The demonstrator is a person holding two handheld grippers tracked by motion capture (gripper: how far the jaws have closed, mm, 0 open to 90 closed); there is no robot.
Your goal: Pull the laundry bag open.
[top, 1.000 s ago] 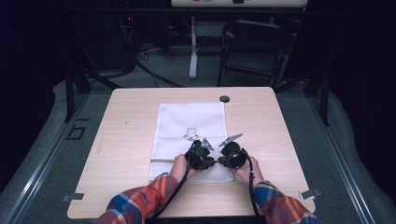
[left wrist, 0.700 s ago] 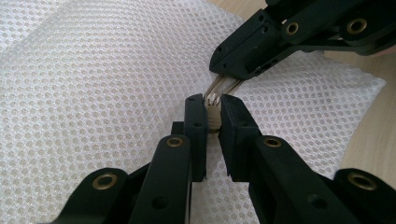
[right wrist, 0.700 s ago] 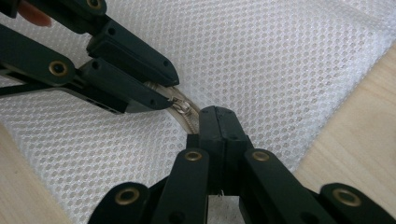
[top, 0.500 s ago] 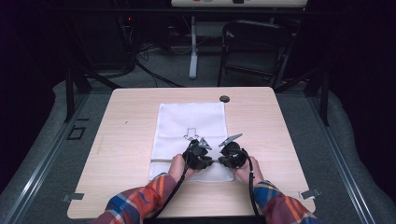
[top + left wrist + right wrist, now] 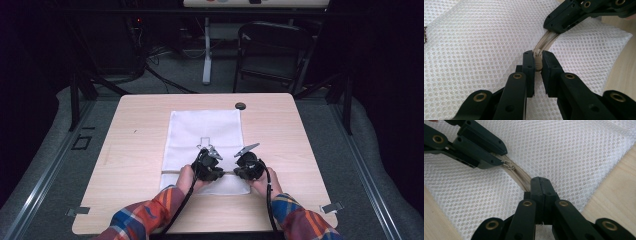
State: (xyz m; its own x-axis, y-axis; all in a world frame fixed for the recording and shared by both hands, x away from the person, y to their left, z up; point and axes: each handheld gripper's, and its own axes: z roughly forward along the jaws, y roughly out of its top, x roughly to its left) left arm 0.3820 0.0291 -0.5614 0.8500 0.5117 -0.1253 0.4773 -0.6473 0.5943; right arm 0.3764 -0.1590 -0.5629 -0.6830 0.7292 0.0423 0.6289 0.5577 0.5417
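A white mesh bag lies flat on the wooden table, with a beige zipper running across its near end. My left gripper is shut on the zipper's slider. In the right gripper view the small metal pull pokes out beside the left gripper. My right gripper is shut on the zipper band a short way along. In the high view the left gripper and the right gripper face each other closely over the bag's near end.
A small dark round object sits at the table's far edge, just beyond the bag. Bare wood shows beside the bag's edge. A folding chair stands on the floor behind the table.
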